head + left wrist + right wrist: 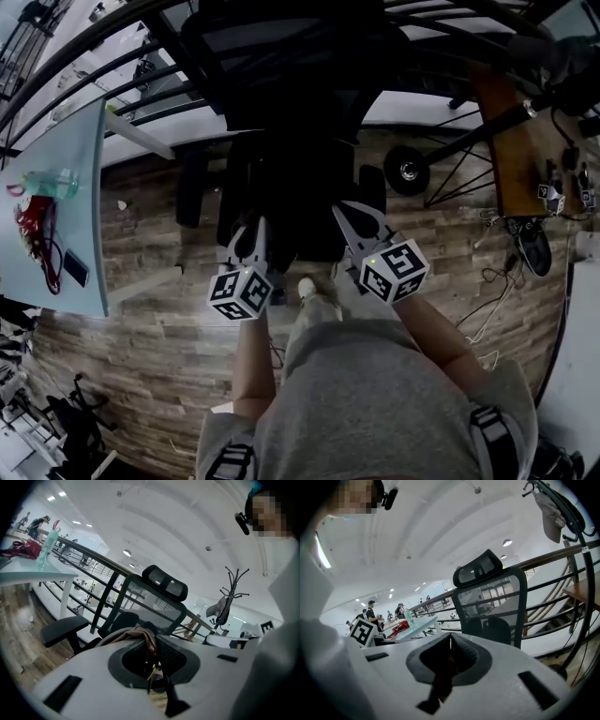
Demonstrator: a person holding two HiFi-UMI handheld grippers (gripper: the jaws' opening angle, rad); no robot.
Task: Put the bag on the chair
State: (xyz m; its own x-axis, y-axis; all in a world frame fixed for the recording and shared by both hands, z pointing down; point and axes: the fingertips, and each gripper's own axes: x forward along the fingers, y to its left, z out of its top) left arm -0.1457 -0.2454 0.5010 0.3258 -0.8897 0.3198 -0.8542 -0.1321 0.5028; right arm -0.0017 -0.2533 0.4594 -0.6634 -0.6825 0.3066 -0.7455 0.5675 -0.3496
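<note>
One black mesh-backed office chair with a headrest [291, 103] stands straight ahead of both grippers, backrest facing me and seat below and just beyond the jaw tips. That is what the coming move turns on: I judge it to be forward and down, not sideways. One dark bag with a tan-brown strap [139, 633] hangs between the two grippers. In the head view its body merges with the chair's black, so I can't tell whether it already touches the seat. Its long axis seems to run from one gripper across to the other, parallel to the seat's front edge. The left gripper [253, 246] has its jaws closed on the tan strap, which arches out just ahead of the tips. The right gripper [354, 225] has its jaws pressed to a thin seam with dark material pinched inside — the bag's other side, as I read it. Neither is clearly nearer; the chair sits centred between them, one armrest outside each gripper. Count: one chair, one bag, two grippers, both occupied.
</note>
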